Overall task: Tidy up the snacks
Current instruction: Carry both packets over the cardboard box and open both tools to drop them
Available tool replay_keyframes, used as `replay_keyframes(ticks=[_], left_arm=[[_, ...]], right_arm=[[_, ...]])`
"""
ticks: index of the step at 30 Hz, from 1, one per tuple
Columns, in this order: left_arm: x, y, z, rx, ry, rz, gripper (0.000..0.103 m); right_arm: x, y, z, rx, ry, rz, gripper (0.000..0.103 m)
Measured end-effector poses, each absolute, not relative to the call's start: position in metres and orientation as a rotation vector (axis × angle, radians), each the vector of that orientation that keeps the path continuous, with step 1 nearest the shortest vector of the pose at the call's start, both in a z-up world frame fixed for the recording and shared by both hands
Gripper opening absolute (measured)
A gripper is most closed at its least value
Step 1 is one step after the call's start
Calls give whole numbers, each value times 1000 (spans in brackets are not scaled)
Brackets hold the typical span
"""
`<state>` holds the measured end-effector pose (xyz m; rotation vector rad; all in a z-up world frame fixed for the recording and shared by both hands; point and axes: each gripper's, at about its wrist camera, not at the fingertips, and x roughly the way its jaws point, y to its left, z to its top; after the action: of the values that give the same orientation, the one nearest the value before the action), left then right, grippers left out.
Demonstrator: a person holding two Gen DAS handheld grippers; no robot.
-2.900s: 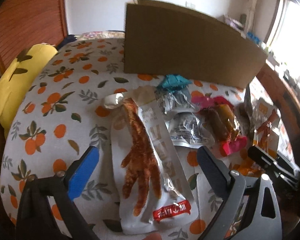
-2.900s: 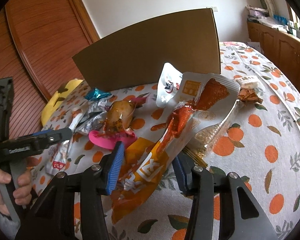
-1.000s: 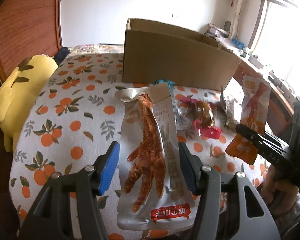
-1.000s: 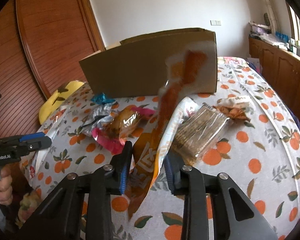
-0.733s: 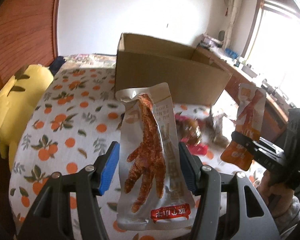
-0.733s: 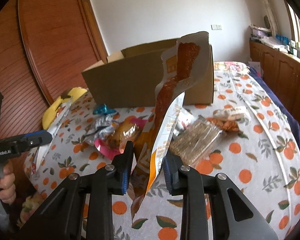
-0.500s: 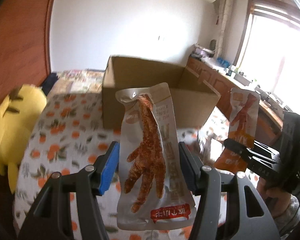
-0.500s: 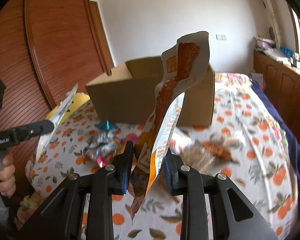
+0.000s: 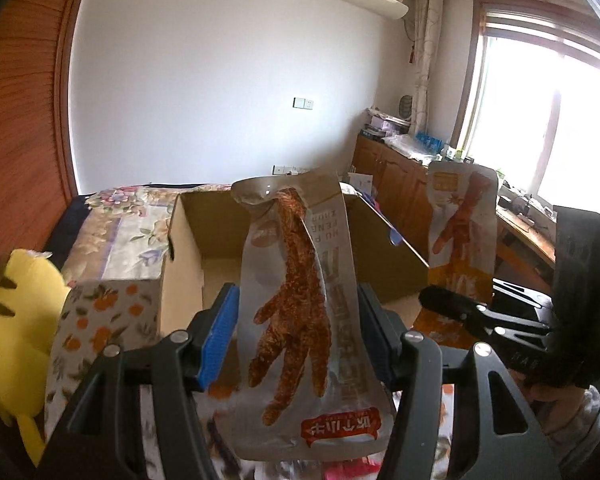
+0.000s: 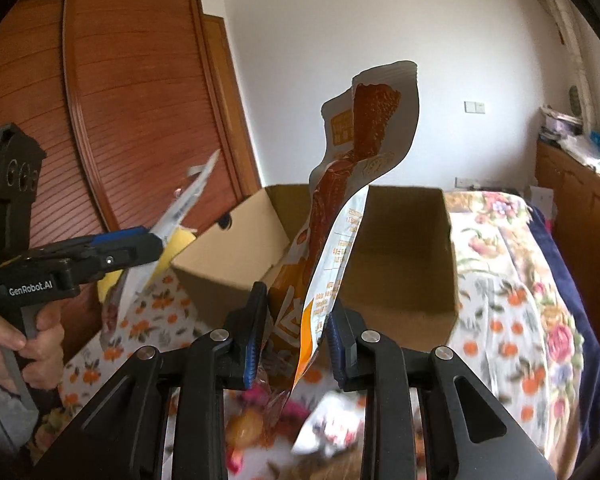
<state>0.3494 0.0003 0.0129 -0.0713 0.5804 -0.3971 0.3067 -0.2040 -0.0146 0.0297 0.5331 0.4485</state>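
Note:
My left gripper (image 9: 300,332) is shut on a silver chicken-foot snack pack (image 9: 296,312) and holds it upright in the air, in front of the open cardboard box (image 9: 188,240). My right gripper (image 10: 296,336) is shut on an orange and white chicken-foot snack pack (image 10: 339,216), also raised, before the same box (image 10: 403,248). The box inside looks empty. In the left wrist view the orange pack (image 9: 459,236) and right gripper (image 9: 451,304) show at the right. In the right wrist view the left gripper (image 10: 140,248) and silver pack (image 10: 180,208) show at the left.
Several more snack packs (image 10: 284,428) lie on the orange-print cloth (image 10: 511,344) below the grippers. A yellow plush toy (image 9: 8,320) lies at the left. A wooden wardrobe (image 10: 112,120) stands behind on the left, a low cabinet (image 9: 399,188) under the window on the right.
Both grippers closed on their packs and lifted them off the cloth. In the last half second both have risen further and moved closer to the box, so its open inside now shows.

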Motion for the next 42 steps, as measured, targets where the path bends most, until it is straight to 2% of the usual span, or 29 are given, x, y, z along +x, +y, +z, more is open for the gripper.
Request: replay_keyframes(ticks=[8,19,26,28,31,42], left_arm=[[403,0,10,-84,617,-385,59],[438,-14,-17,-40,715,-342,63],[442,-18,-22,-26,733,-317,65],[442,-19,-19,-13,724,-305,65],[435,-19,-14,-12,700,-307,65],[398,-25,-1,40,628,-337,66]], right_arm=[[362,-203,-24,62,553,480,27],[383,-208,-39,98,613,514,33],[409,-190,-33,25,695,465,42],[415,-189,-35,15,736,455,52],[414,-188,-39,-12,743,413,56],[383,-212,-22,-4,672,366,58]])
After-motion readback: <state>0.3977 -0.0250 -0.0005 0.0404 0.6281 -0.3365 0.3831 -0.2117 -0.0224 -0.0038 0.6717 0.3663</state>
